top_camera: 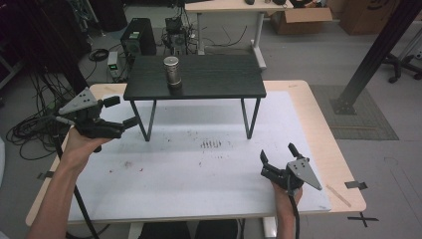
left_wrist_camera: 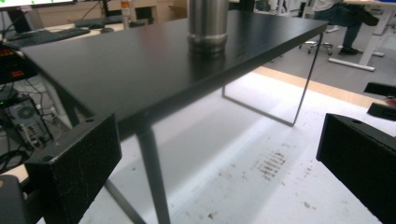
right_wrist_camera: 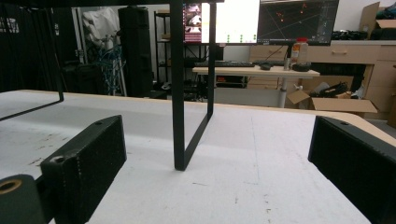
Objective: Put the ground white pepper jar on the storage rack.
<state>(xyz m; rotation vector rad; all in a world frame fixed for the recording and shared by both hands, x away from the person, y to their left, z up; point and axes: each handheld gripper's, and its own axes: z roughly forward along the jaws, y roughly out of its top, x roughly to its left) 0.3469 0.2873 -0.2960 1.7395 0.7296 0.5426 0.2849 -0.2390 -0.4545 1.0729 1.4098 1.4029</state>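
I see steel cup (top_camera: 172, 70) upright on black stand (top_camera: 209, 84), upper centre of frame. Left gripper (top_camera: 121, 112) at stand's left corner, jaws open, empty. Right gripper (top_camera: 276, 158) lower right over white table (top_camera: 199, 174), jaws open, empty.

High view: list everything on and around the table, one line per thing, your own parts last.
steel tumbler: one, silver, upright on the black shelf, left of its middle.
black shelf: one, black top on thin metal legs, at the far side of the white mat.
white mat: one, white and scuffed, covering the wooden table.
cardboard boxes: two, brown, on the floor beyond.
computer tower: one, black, floor, far left.
left gripper: one, black, open, beside the shelf's left leg.
right gripper: one, black, open, near right of the mat.
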